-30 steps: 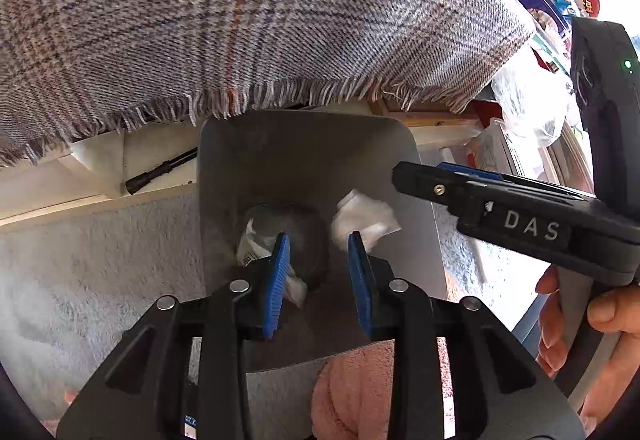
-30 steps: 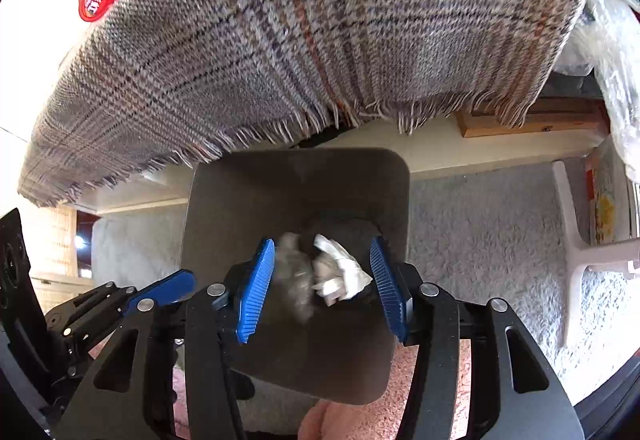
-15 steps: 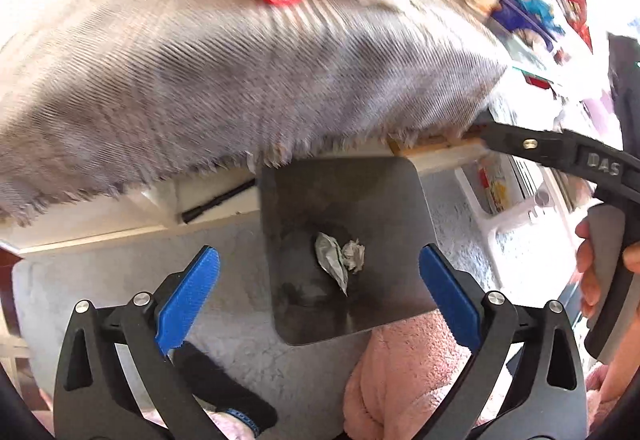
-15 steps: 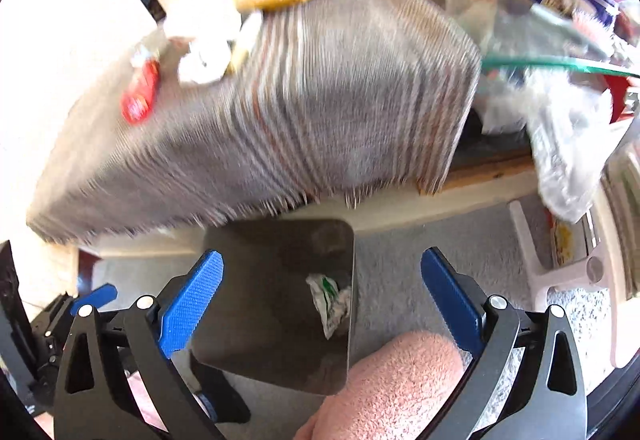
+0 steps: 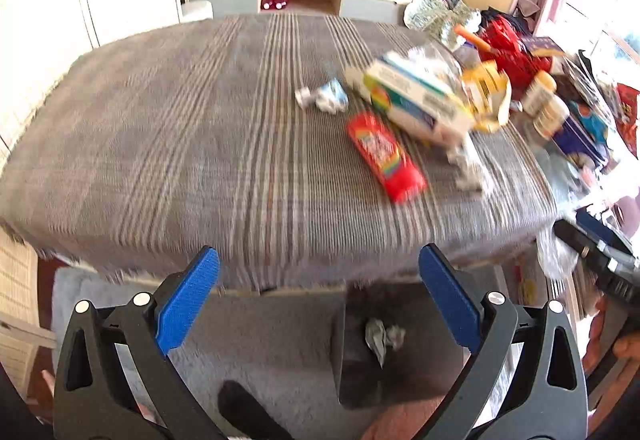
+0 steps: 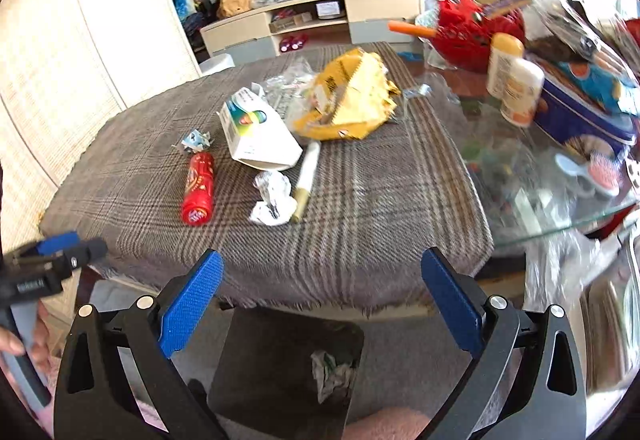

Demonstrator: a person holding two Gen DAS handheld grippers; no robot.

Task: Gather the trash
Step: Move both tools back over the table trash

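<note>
Now both grippers' jaws gape wide, empty; crumpled paper [image 6: 330, 370] lies in bin [image 6: 256, 360].

A worktop [image 6: 360, 200] under a grey plaid cloth carries a red tube [image 6: 197, 189] toward its left side, with crumpled white paper [image 6: 272, 200] and a pen [image 6: 306, 176] just beside it near the middle. Behind them lie a white carton [image 6: 256, 136], a small blue-white scrap [image 6: 195, 140] and a torn yellow bag [image 6: 352, 100]. On the floor below the near edge stands a dark bin [image 6: 260, 368] holding crumpled paper [image 6: 332, 372].
</note>
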